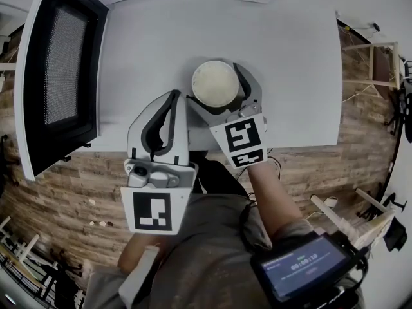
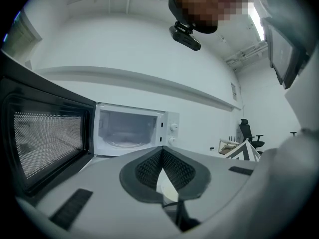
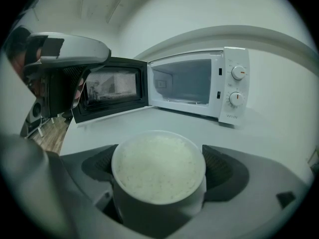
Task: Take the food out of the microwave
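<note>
1. The grey table [image 1: 293, 63] fills the upper middle of the head view, with wooden floor [image 1: 322, 166] below it and at its sides.
2. The white microwave [image 3: 197, 86] stands at the far end of the table, in the upper centre of the right gripper view. Its cavity is lit and bare apart from its glass turntable.
3. The microwave's door [image 1: 61, 76] is swung wide open. It runs down the left side of the head view, dark mesh window facing up.
4. The left gripper [image 1: 174, 99] is at lower centre-left in the head view, over the table's near edge and tilted up toward the microwave. Its fingers [image 2: 144, 171] are pressed together at the tips with nothing between them.
5. The right gripper [image 1: 215, 85] reaches over the table at centre frame. Its fingers [image 3: 227, 171] are clamped on either side of the bowl.
6. The white bowl [image 3: 158, 171], filled with rice, is out of the microwave and upright. It is over the middle of the table, well apart from the open cavity. Whether its base touches the table cannot be told.
7. Two round knobs [image 3: 238, 72] sit one above the other on the microwave's right panel.
</note>
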`<action>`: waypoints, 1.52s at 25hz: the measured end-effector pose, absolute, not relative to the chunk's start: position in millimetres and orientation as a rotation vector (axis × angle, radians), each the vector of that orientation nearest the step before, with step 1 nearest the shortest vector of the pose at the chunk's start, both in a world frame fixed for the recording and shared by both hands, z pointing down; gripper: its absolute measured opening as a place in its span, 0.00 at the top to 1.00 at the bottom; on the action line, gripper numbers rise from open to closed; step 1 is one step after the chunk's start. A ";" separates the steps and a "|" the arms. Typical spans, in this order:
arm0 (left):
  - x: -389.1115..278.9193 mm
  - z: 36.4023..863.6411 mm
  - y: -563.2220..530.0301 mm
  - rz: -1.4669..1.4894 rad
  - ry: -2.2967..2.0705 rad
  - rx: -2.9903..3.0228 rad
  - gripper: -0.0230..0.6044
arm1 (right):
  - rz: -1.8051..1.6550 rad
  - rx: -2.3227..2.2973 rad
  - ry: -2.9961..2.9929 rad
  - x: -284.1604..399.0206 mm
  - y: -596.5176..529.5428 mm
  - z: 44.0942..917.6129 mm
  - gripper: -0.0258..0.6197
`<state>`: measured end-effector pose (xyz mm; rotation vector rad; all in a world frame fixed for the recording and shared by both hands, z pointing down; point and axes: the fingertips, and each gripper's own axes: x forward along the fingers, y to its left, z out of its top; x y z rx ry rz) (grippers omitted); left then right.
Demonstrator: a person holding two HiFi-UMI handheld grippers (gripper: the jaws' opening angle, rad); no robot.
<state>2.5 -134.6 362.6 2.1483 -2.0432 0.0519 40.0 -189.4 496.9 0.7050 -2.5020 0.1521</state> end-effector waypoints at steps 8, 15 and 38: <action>3.7 358.7 -127.3 0.068 -2.059 2.147 0.95 | 0.086 0.665 -2.455 39.4 -183.1 506.5 0.14; -1.8 360.7 -121.6 0.081 -2.090 2.144 0.95 | 0.073 0.655 -2.466 42.7 -179.1 508.7 0.14; -18.2 266.8 -103.9 0.003 -2.218 2.213 0.95 | 0.063 0.886 -2.853 50.1 -148.1 299.8 0.78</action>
